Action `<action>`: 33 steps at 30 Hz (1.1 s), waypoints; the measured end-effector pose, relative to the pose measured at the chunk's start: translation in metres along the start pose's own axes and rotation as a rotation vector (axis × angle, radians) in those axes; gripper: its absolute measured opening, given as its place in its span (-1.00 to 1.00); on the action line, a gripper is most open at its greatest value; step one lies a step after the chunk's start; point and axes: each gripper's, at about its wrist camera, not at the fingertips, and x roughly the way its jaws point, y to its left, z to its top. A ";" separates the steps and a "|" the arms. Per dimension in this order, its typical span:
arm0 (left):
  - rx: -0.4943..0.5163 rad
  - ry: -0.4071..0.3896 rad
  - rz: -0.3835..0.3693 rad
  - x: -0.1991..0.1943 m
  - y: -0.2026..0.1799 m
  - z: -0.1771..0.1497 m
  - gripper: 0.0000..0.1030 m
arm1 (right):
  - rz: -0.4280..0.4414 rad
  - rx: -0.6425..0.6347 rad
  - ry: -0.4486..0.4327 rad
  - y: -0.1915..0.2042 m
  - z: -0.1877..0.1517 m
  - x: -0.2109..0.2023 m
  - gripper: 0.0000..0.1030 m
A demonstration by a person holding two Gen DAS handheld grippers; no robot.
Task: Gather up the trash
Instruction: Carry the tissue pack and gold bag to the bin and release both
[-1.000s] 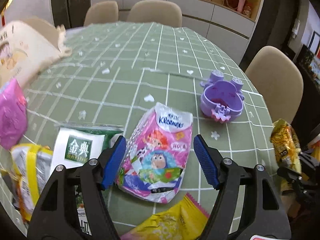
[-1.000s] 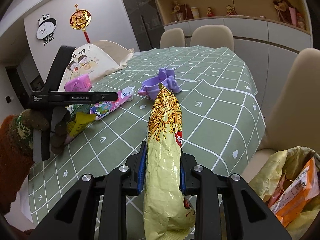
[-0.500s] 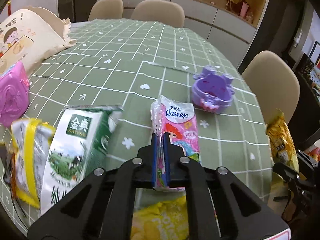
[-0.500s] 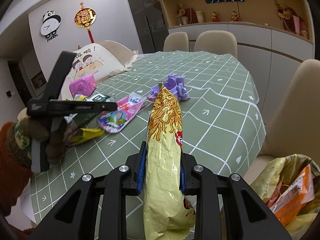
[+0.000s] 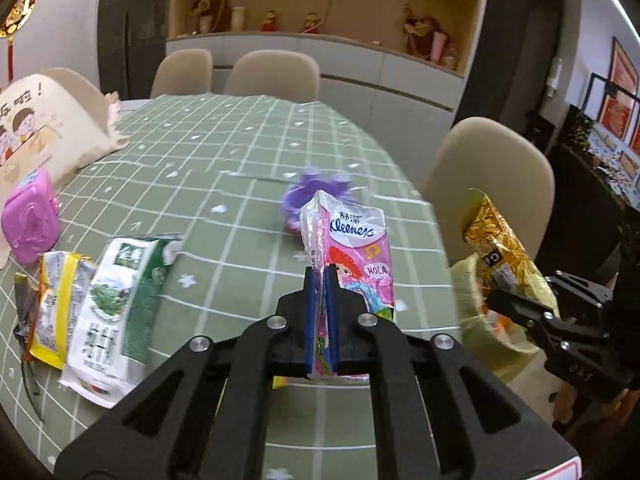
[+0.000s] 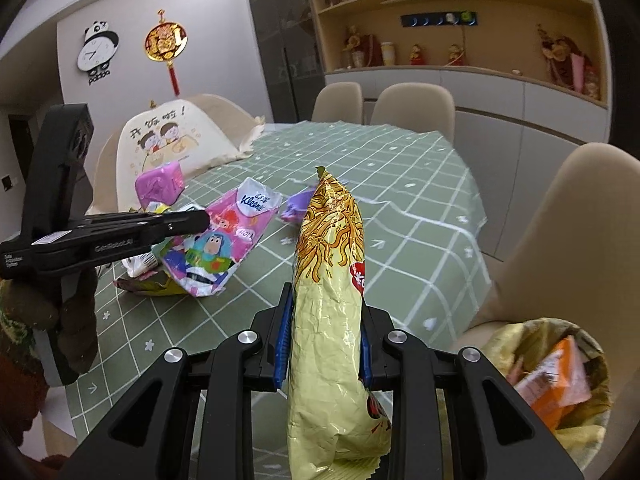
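Observation:
My left gripper (image 5: pixel 321 280) is shut on a pink Kleenex tissue wrapper (image 5: pixel 352 248), which hangs lifted off the green checked table (image 5: pixel 240 168). From the right wrist view the same wrapper (image 6: pixel 224 240) dangles from the left gripper (image 6: pixel 202 220). My right gripper (image 6: pixel 322 320) is shut on a long yellow noodle packet (image 6: pixel 332 280), which also shows at the right of the left wrist view as the gold packet (image 5: pixel 500 248). An open yellow trash bag (image 6: pixel 560 372) with an orange packet inside sits low at the right, beside the table edge.
A green-and-white milk pouch (image 5: pixel 116 304) and a yellow-striped wrapper (image 5: pixel 52 308) lie at the table's left. A pink box (image 5: pixel 30 220), a purple toy bowl (image 5: pixel 312 192), a cream cushion (image 5: pixel 44 128) and beige chairs (image 5: pixel 488 172) surround the table.
The left gripper closed on the Kleenex wrapper and lifted it off the table, swinging right toward the bag. The right gripper rose a little with the noodle packet.

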 end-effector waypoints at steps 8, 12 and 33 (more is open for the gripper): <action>0.033 -0.034 -0.131 0.002 -0.067 0.006 -0.91 | -0.078 0.049 -0.049 -0.044 -0.016 -0.043 -0.49; 0.060 -0.034 -0.186 0.014 -0.107 0.005 -0.90 | -0.119 0.087 -0.061 -0.073 -0.029 -0.061 -0.49; 0.103 0.157 -0.295 0.137 -0.230 -0.028 -0.90 | -0.257 0.258 -0.057 -0.212 -0.088 -0.099 -0.49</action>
